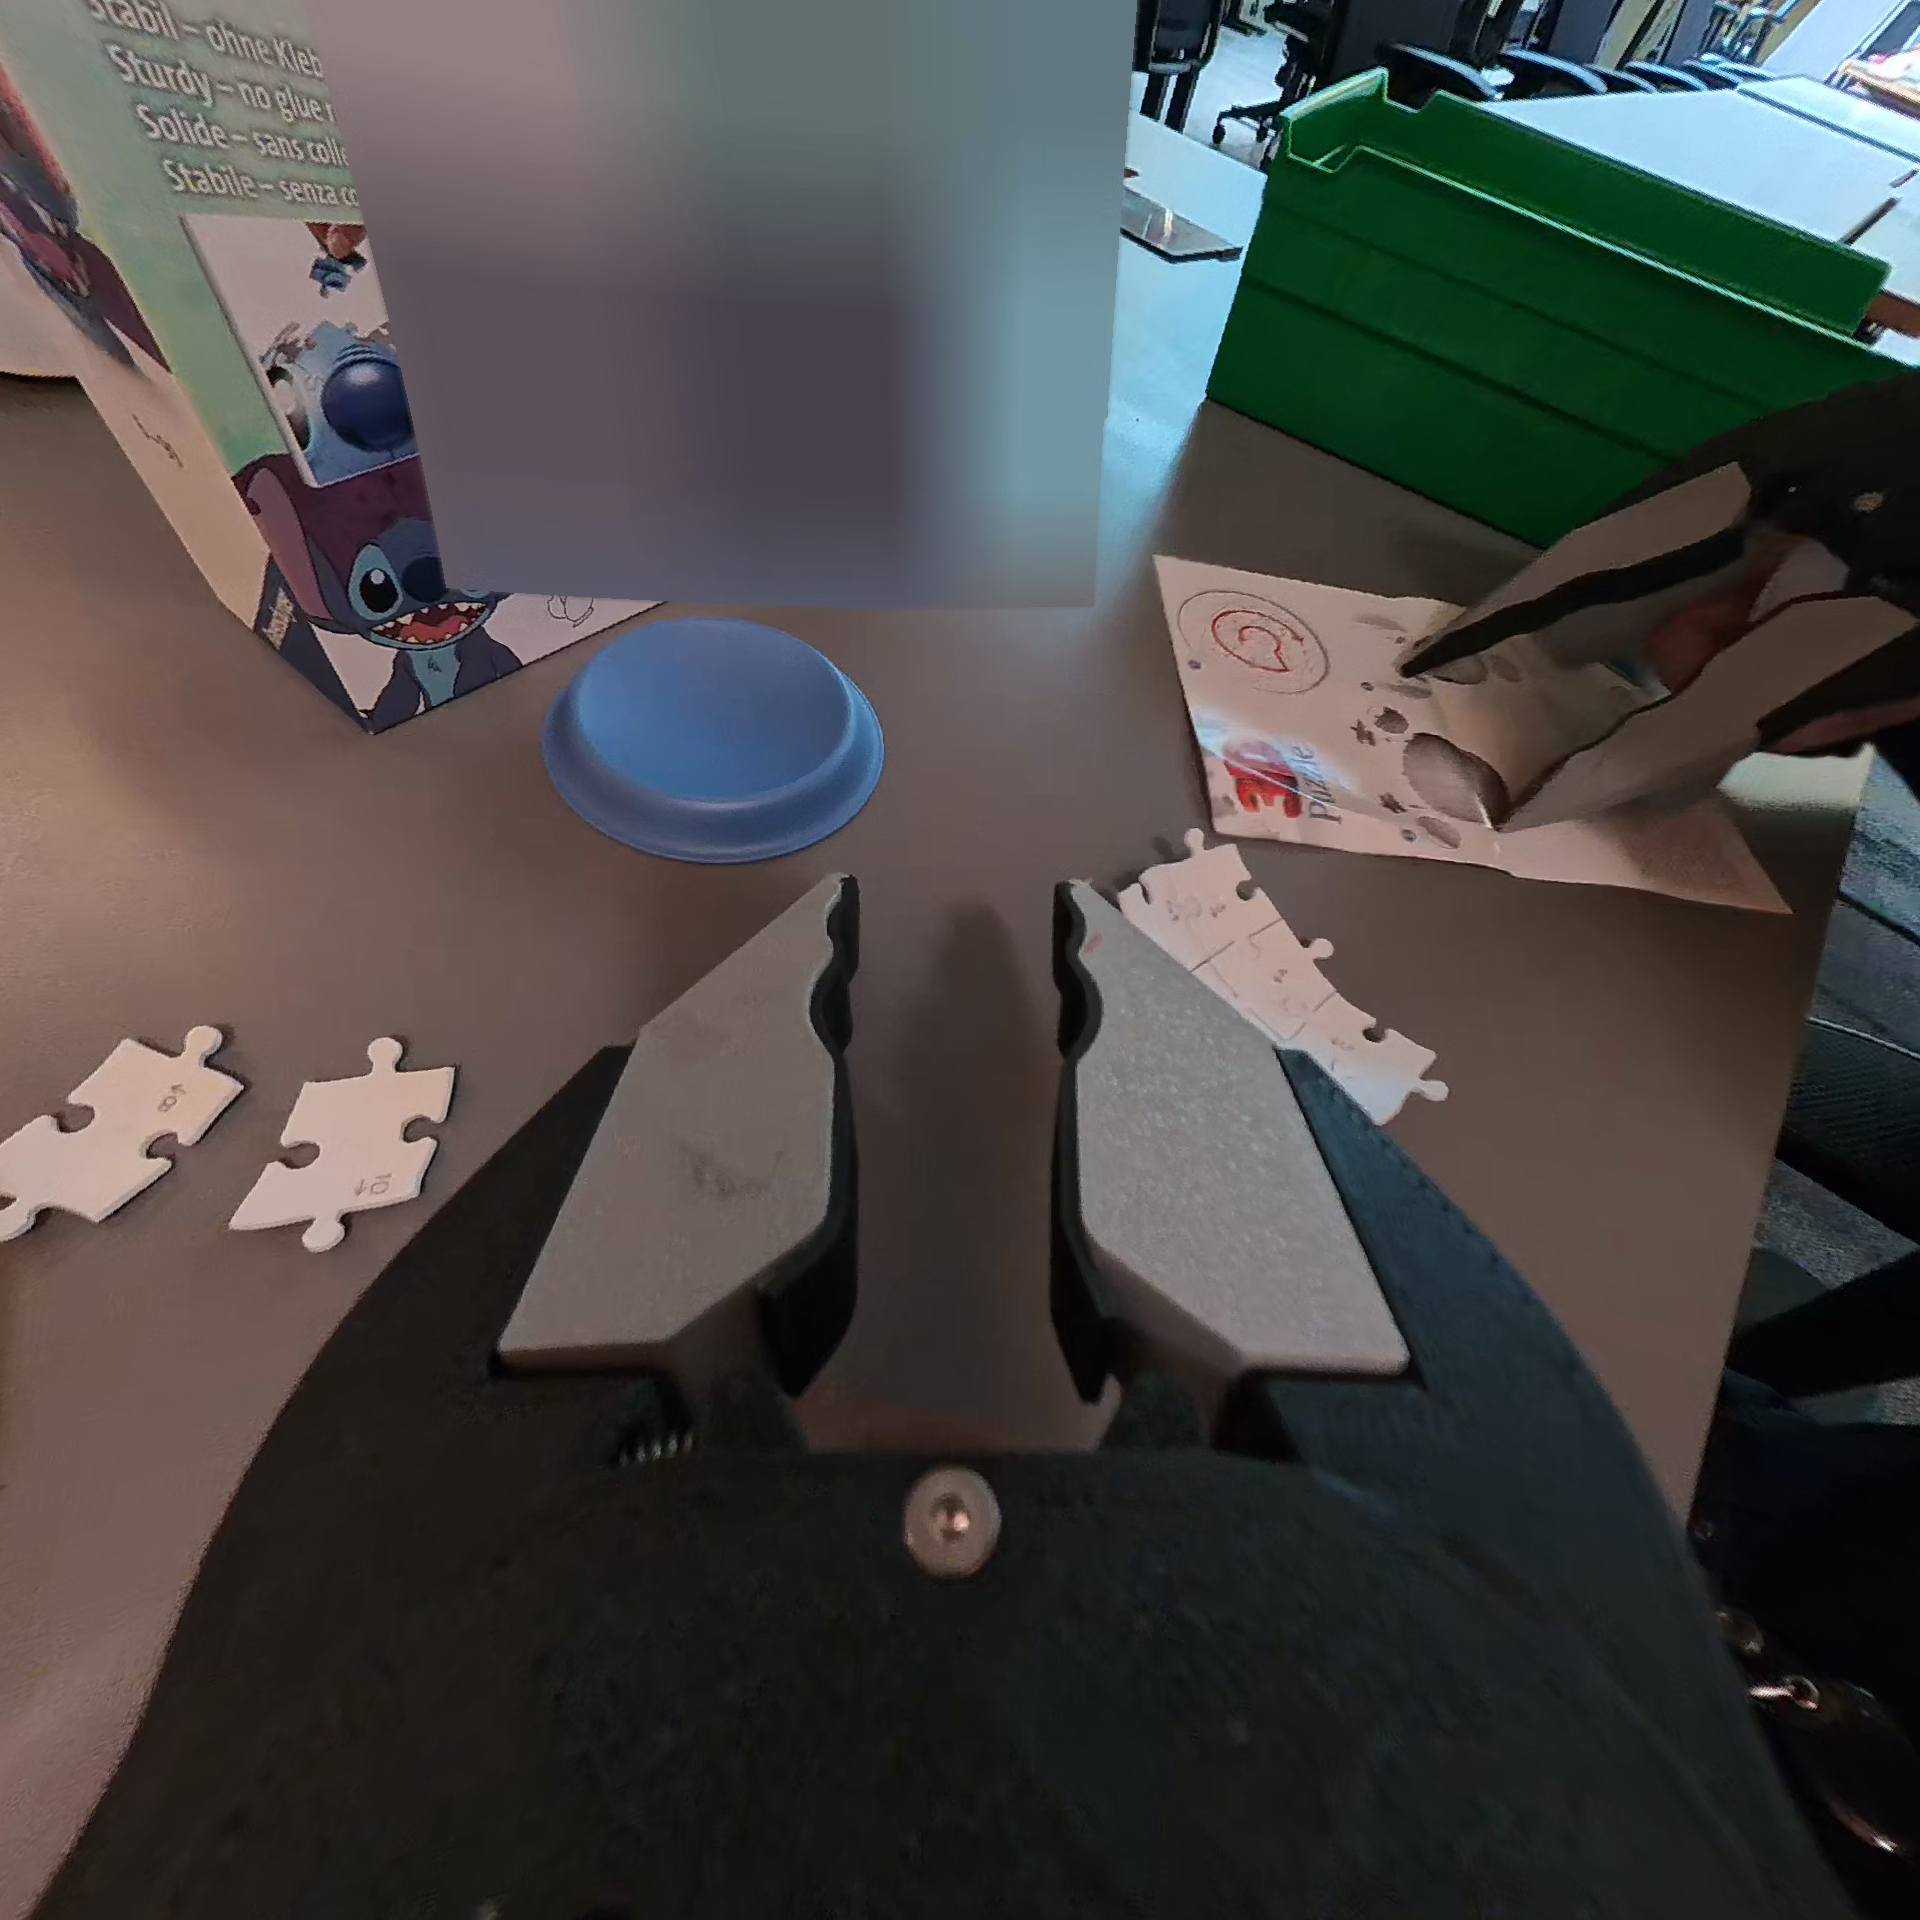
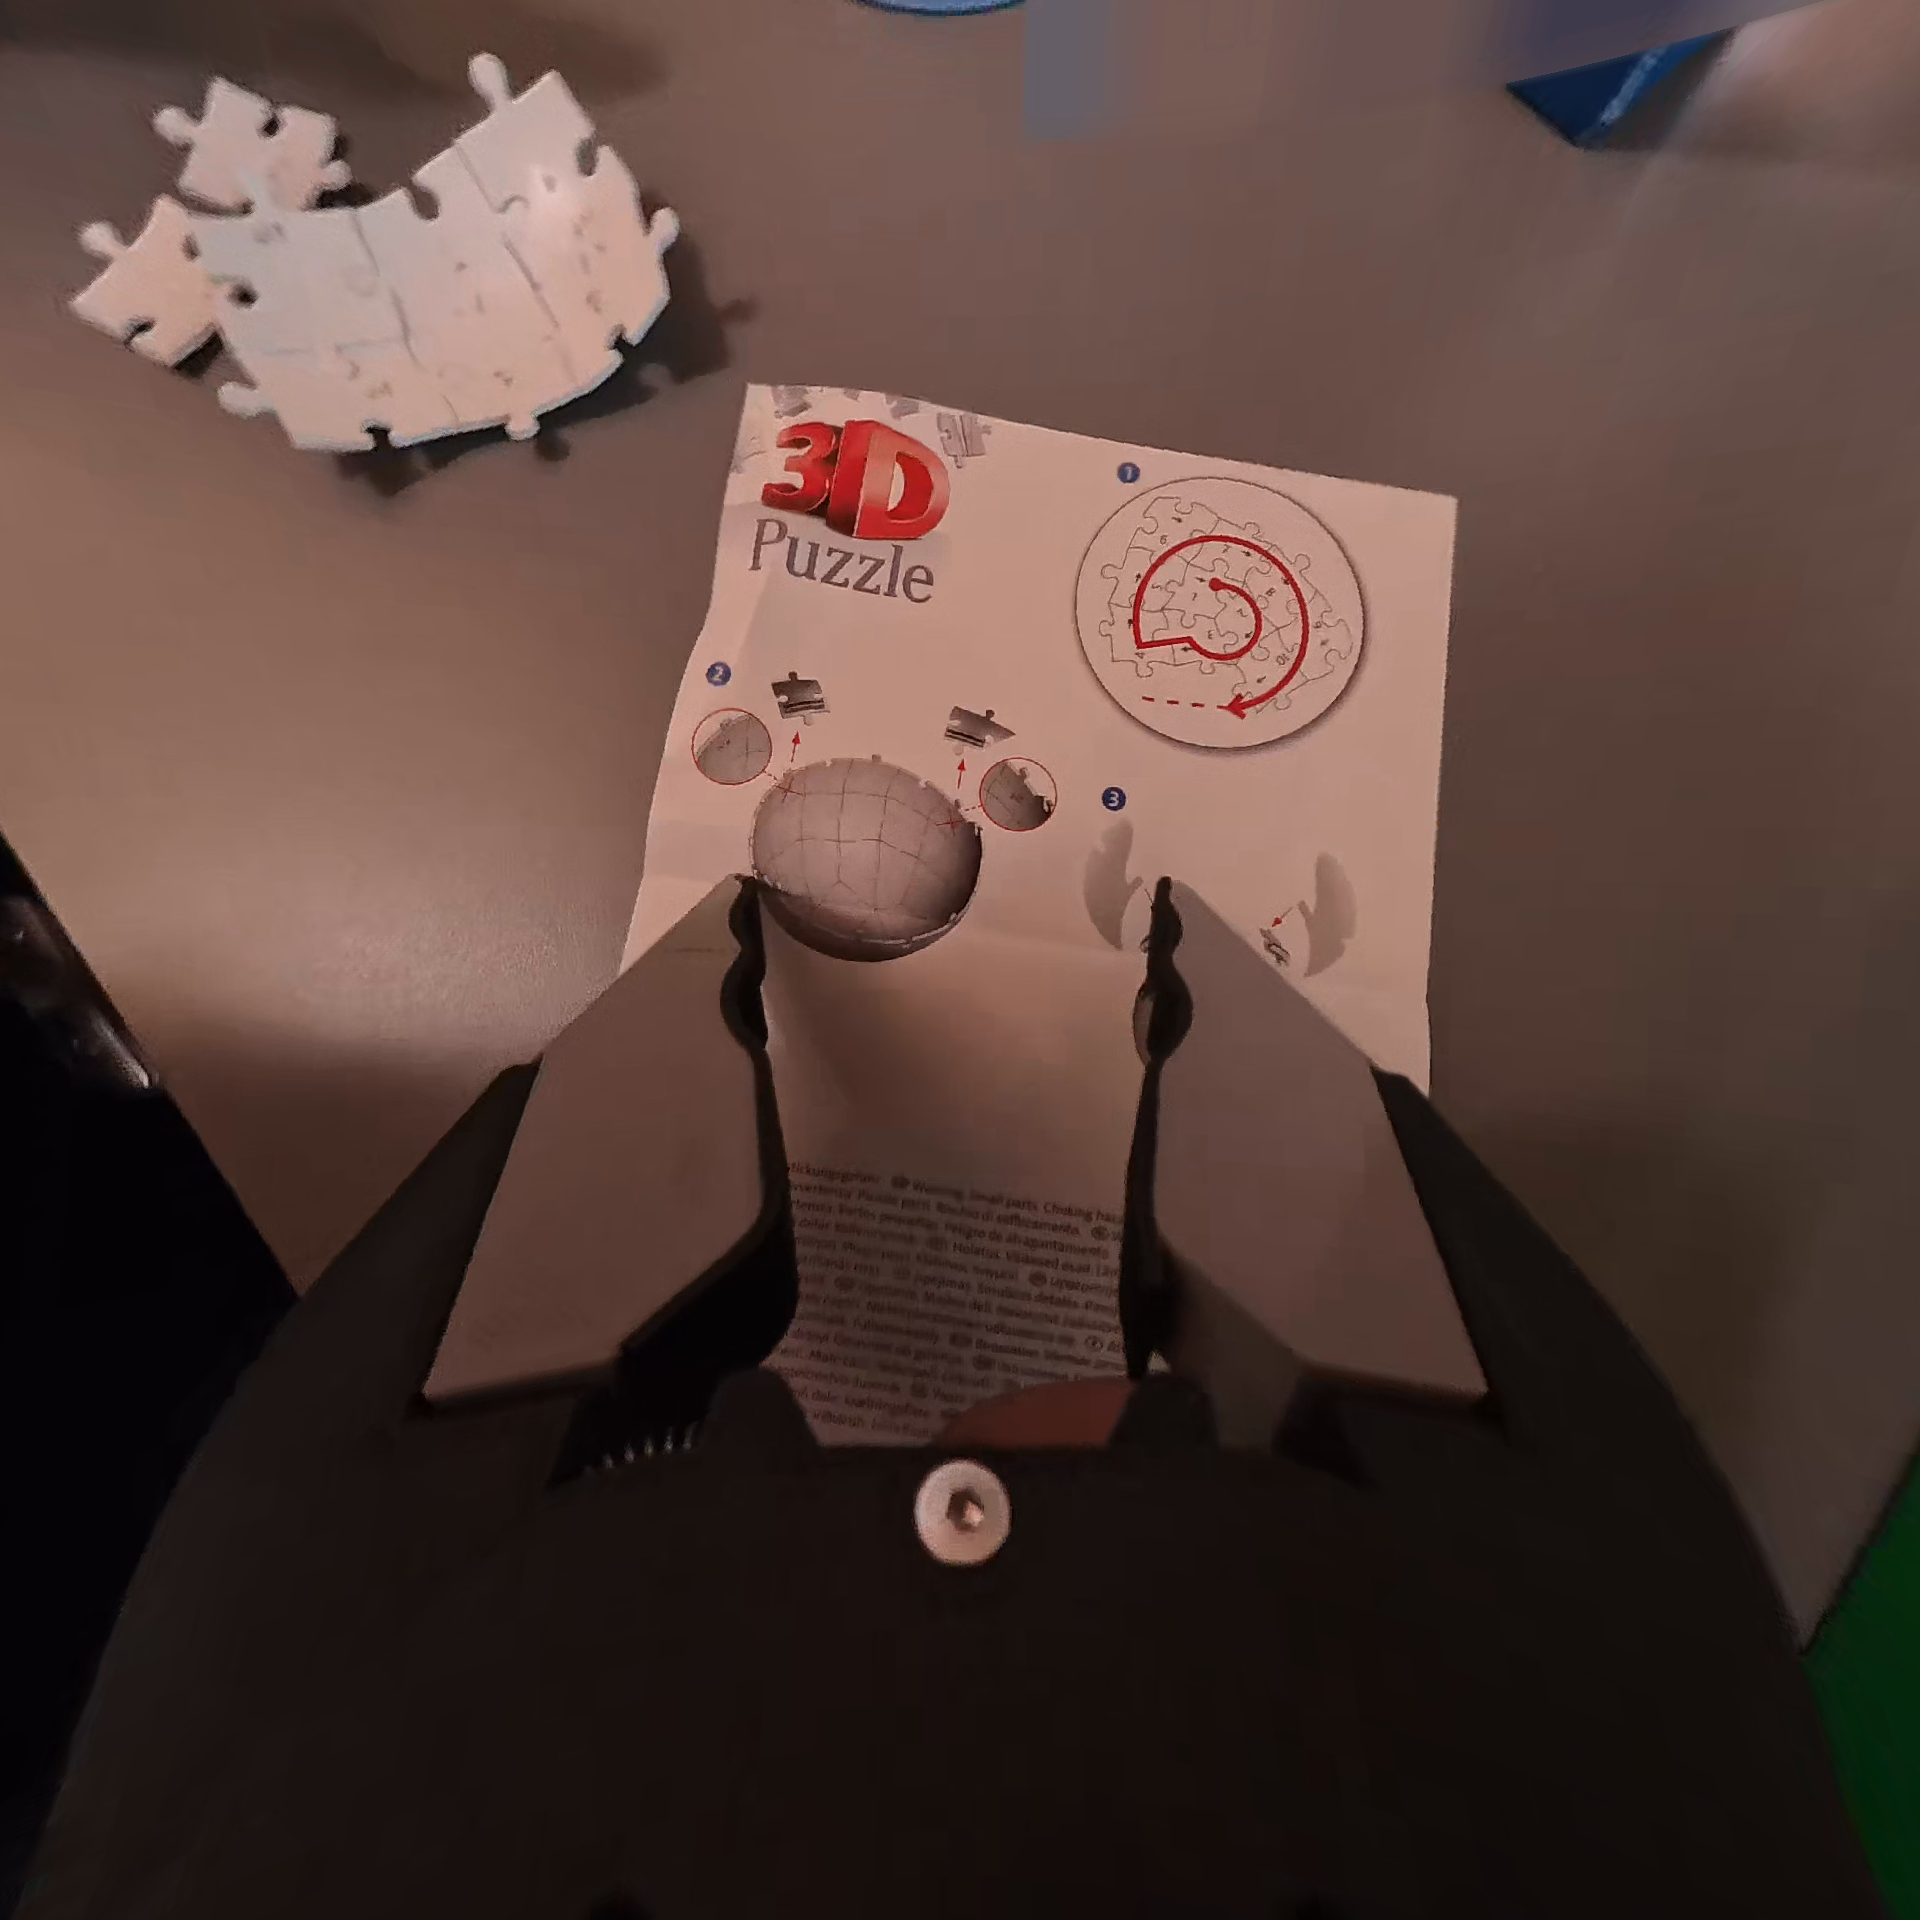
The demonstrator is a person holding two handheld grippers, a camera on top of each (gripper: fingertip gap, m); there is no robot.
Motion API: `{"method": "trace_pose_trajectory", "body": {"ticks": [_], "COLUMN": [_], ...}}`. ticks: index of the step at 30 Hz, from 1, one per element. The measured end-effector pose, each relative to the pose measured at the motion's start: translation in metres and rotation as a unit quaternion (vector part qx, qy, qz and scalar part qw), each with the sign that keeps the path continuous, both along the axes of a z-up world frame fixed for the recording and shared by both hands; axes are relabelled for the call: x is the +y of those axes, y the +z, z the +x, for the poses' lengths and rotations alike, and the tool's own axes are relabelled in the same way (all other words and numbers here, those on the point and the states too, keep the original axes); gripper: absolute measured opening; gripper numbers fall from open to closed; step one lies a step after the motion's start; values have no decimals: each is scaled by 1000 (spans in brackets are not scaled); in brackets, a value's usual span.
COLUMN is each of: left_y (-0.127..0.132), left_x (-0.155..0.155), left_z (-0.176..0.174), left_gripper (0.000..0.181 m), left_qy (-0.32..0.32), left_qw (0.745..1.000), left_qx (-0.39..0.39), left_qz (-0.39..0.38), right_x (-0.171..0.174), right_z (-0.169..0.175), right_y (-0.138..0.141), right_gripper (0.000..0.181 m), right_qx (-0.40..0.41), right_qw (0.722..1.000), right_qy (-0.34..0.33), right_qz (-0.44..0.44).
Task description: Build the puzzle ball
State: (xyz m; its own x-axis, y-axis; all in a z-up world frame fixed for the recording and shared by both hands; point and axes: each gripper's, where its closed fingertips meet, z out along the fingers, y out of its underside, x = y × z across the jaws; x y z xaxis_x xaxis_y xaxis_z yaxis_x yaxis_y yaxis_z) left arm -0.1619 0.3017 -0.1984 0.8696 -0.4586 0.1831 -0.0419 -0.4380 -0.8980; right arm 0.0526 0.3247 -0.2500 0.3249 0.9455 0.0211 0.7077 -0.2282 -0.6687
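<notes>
The puzzle ball is only a start: a curved patch of joined white pieces (image 1: 1283, 982) lies on the grey table (image 1: 312, 831), just right of the left gripper (image 1: 956, 935) in the left wrist view. This gripper's two fingers stand apart, with nothing between them and bare table under the gap. Two loose white pieces (image 1: 348, 1148) lie near on the left, apart from each other. A blue round stand (image 1: 713, 738) sits farther off in the middle, with open table all around it. The puzzle box (image 1: 301, 416) stands far left. A green bin (image 1: 1538, 301) sits far right. The table edge runs down the right side, close to the paper sheet (image 1: 1299, 727). The right gripper (image 1: 1455, 738) hangs over that sheet, fingers spread.

In the right wrist view, the right gripper (image 2: 954, 894) is wide open and holds nothing. The instruction sheet (image 2: 1049, 644) lies flat below it, with bare table on the left and right. The joined patch (image 2: 416, 281) rests far left, its edges curling up, with one loose piece (image 2: 255, 140) touching its far side. Only this view shows the drawings on the sheet clearly; only the other shows the box and the bin's shape.
</notes>
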Motion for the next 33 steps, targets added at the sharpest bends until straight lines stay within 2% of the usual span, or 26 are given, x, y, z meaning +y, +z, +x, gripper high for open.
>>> {"method": "trace_pose_trajectory", "body": {"ticks": [3,6,9,11,15,23,27,29,33], "left_y": [0,0,0,0,0,0,0,0,0], "left_x": [0,0,0,0,-1,-1,-1,-1,-1], "left_z": [0,0,0,0,1,2,1,1,1], "left_gripper": [35,35,35,35,36,35,36,35,35], "left_qy": [-1,-2,-3,-4,-8,-9,-8,-7,-7], "left_qw": [1000,1000,1000,1000,1000,1000,1000,1000,1000], "left_qx": [-1,-3,-7,-10,-9,-8,-10,-11,-12], "left_qz": [-1,-3,-4,-5,-5,-4,-6,-6,-7], "right_x": [1,0,7,11,11,13,18,17,19], "right_z": [3,17,27,25,20,23,17,13,11], "right_y": [0,0,3,14,31,21,22,23,14], "right_gripper": [70,62,53,54,60,65,67,67,72], "right_qx": [-21,-84,-155,-155,-105,-67,-14,6,-8], "right_qw": [997,984,973,973,987,997,999,998,997], "right_qy": [75,155,173,164,108,4,-49,-63,-76], "right_qz": [-8,-15,13,43,48,46,16,5,19]}}
